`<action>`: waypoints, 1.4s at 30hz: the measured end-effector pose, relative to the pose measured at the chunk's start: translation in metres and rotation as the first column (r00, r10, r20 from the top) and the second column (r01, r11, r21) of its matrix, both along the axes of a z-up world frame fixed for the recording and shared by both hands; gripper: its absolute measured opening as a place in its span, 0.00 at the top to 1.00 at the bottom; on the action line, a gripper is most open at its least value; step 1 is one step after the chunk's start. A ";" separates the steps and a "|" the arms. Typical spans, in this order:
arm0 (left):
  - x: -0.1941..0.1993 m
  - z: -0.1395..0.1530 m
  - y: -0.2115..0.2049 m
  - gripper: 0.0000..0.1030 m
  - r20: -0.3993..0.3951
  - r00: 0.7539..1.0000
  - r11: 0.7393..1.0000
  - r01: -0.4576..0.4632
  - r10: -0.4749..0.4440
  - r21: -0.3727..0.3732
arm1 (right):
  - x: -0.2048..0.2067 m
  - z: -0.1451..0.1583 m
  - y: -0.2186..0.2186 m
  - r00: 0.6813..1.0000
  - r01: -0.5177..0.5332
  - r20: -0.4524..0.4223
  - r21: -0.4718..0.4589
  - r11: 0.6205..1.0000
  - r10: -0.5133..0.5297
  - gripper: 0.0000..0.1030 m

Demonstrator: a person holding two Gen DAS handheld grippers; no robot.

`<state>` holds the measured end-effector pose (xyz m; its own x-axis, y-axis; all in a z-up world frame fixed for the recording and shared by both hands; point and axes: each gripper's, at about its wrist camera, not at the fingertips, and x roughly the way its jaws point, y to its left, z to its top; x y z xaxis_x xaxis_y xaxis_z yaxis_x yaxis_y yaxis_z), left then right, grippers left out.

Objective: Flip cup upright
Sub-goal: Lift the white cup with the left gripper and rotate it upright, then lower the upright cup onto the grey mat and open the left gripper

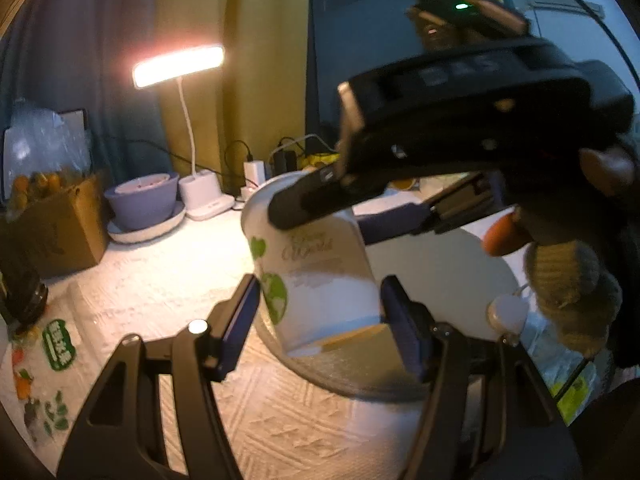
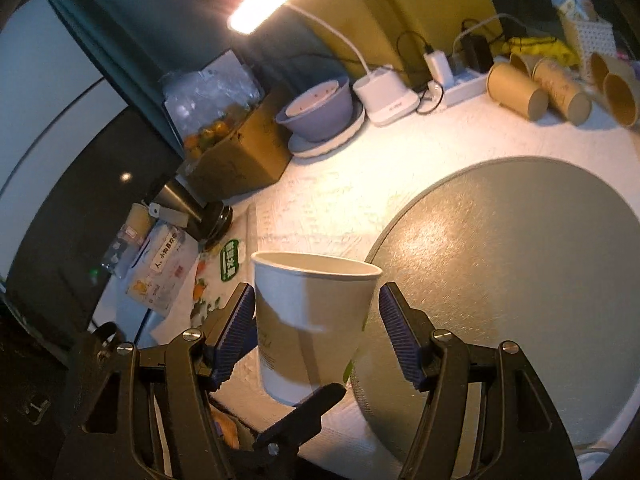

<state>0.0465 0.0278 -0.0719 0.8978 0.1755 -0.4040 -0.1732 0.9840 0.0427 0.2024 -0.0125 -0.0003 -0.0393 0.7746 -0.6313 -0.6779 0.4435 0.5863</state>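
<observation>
The left wrist view looks low and close across the table (image 1: 168, 300) toward the lamp (image 1: 178, 66). The right wrist view looks down from higher, tilted. Both share the cup (image 1: 316, 276), lamp and round mat (image 2: 520, 260).
</observation>
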 end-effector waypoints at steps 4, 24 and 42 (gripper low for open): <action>0.001 -0.003 0.000 0.38 -0.006 1.000 1.000 0.000 0.000 -0.008 | 0.005 -0.007 0.004 0.999 -0.007 -0.040 -0.016 1.000 0.007 0.34; 0.025 -0.007 0.003 0.37 -0.069 0.997 0.996 0.013 -0.019 -0.086 | 0.022 -0.011 -0.013 1.000 0.012 -0.024 0.008 1.000 -0.011 0.35; 0.047 -0.014 0.048 0.34 -0.174 0.984 0.968 -0.069 0.027 -0.243 | 0.045 -0.022 -0.031 0.874 0.269 0.455 -0.156 0.950 -0.172 0.35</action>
<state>0.0932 0.0756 -0.0862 0.8062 0.0927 -0.5843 -0.2318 0.9582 -0.1678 0.2473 -0.0437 -0.0222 0.4298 0.5795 -0.6924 -0.7108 0.6900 0.1363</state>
